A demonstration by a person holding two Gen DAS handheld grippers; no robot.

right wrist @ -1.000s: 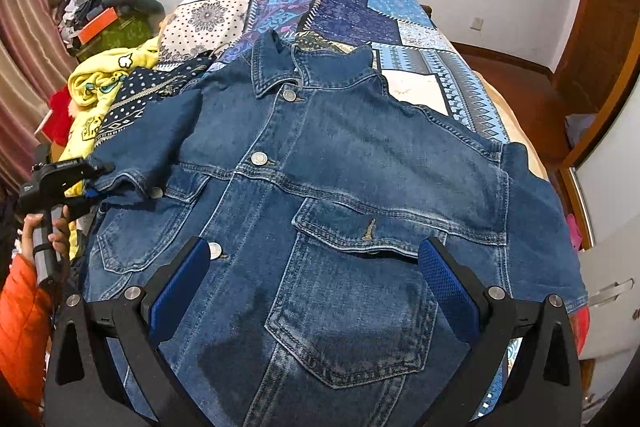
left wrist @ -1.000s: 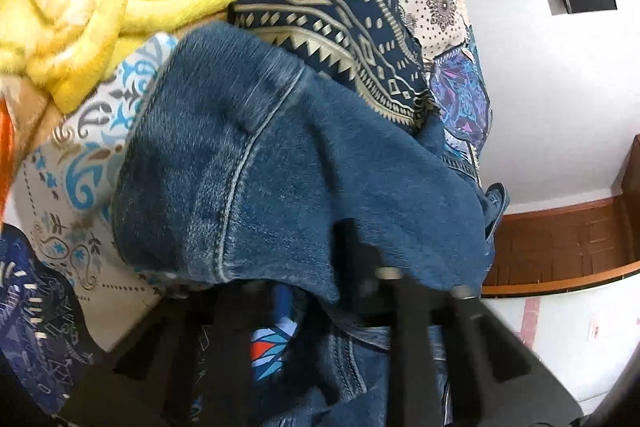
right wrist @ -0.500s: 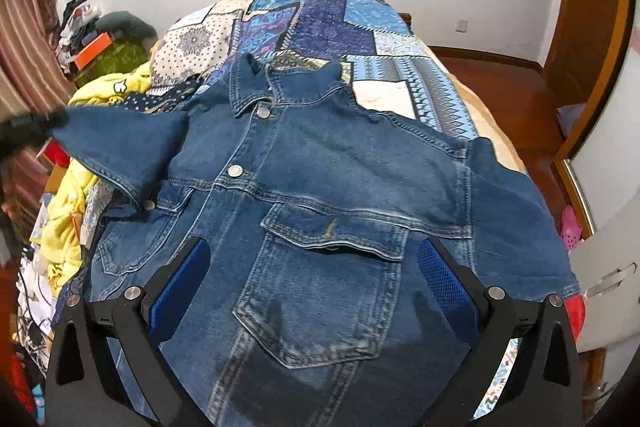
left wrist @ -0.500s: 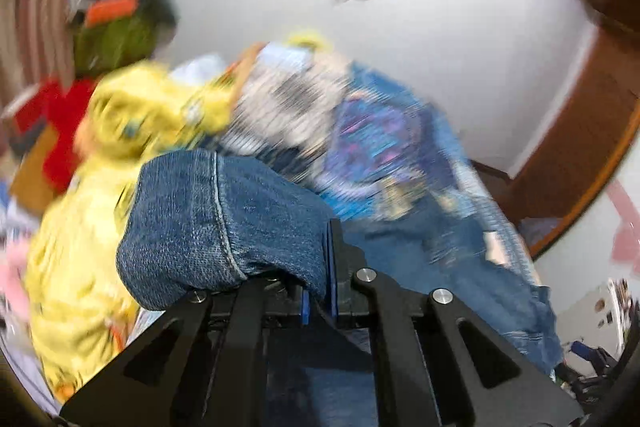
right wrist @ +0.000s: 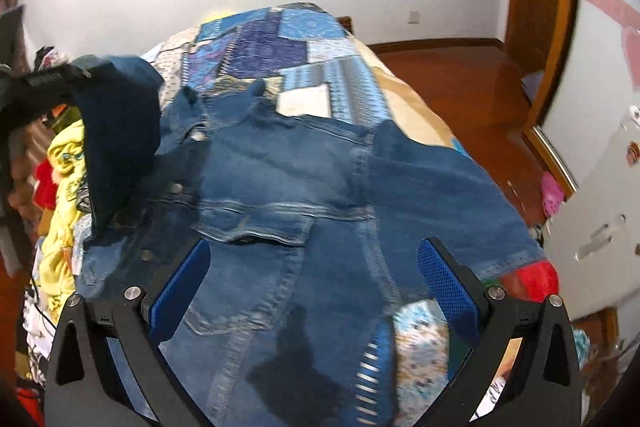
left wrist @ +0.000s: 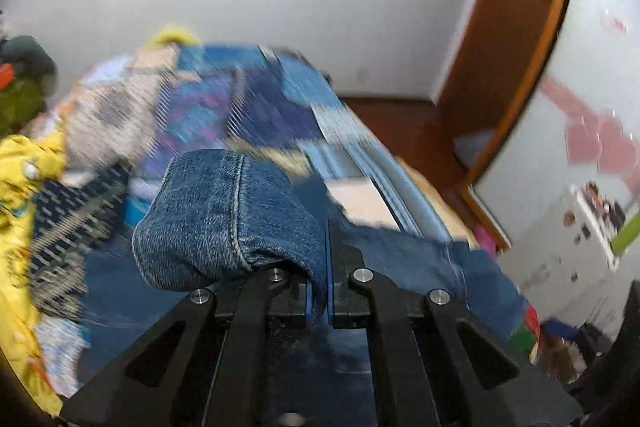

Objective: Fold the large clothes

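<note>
A blue denim jacket lies front up on the patchwork bed, collar toward the far wall. My left gripper is shut on the cuff of its left sleeve, which bulges over the left finger. In the right wrist view that sleeve hangs lifted above the jacket's left side, with the left gripper dark at the left edge. My right gripper hovers open over the jacket's lower front, nothing between its blue pads. The other sleeve lies flat to the right.
A patchwork bedspread covers the bed. Yellow clothing and other garments pile along the bed's left side. A red item sits at the right bed edge. Wooden floor and a white cabinet lie to the right.
The left gripper has closed on the sleeve cuff, rolled, and lifted it up and toward the jacket's middle. The right gripper has drifted to the right over the jacket.
</note>
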